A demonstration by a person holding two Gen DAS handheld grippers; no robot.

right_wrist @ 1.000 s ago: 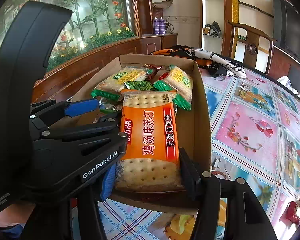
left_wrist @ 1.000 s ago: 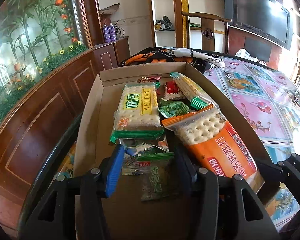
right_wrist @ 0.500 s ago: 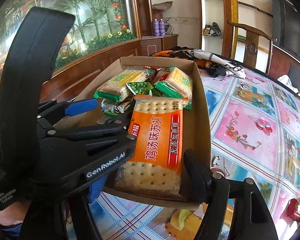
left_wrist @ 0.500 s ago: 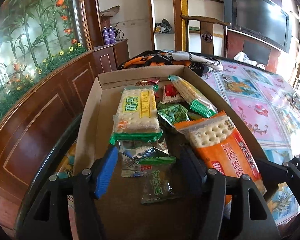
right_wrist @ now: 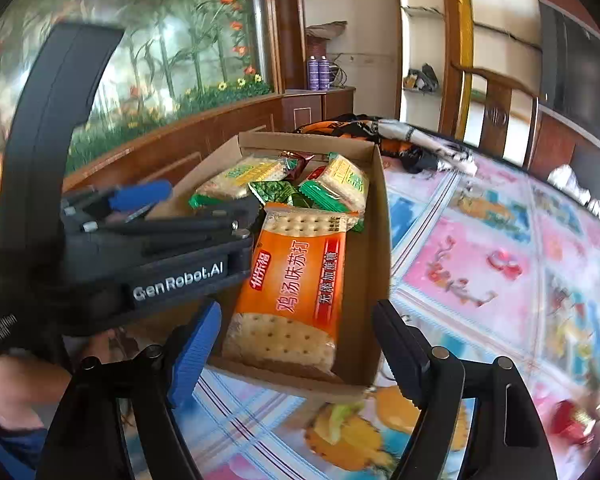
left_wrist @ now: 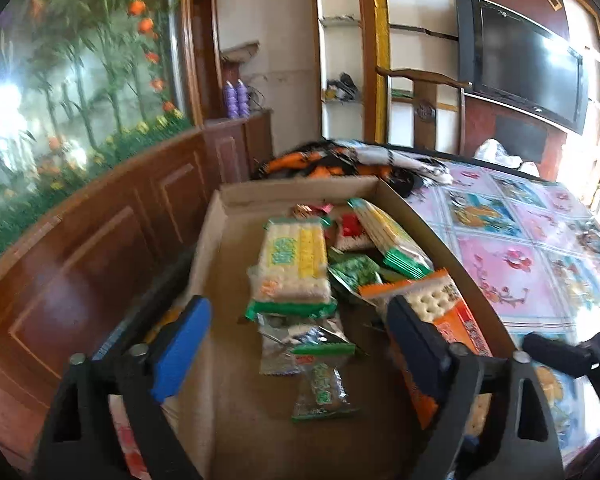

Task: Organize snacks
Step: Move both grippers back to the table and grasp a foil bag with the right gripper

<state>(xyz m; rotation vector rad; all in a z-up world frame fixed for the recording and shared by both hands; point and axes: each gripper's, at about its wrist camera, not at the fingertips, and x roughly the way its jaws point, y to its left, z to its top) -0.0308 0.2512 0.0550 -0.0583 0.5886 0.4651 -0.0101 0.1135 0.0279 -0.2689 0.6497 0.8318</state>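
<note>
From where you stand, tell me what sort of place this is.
Likely a home living or dining room: a wall-mounted television, a carved wooden chair, and a table under a flowered tablecloth holding a cardboard box of snacks.

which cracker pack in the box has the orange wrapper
The orange cracker pack lying along the cardboard box's right wall, nearest the cameras. The other two cracker packs, farther back, have green and yellow wrappers.
</note>
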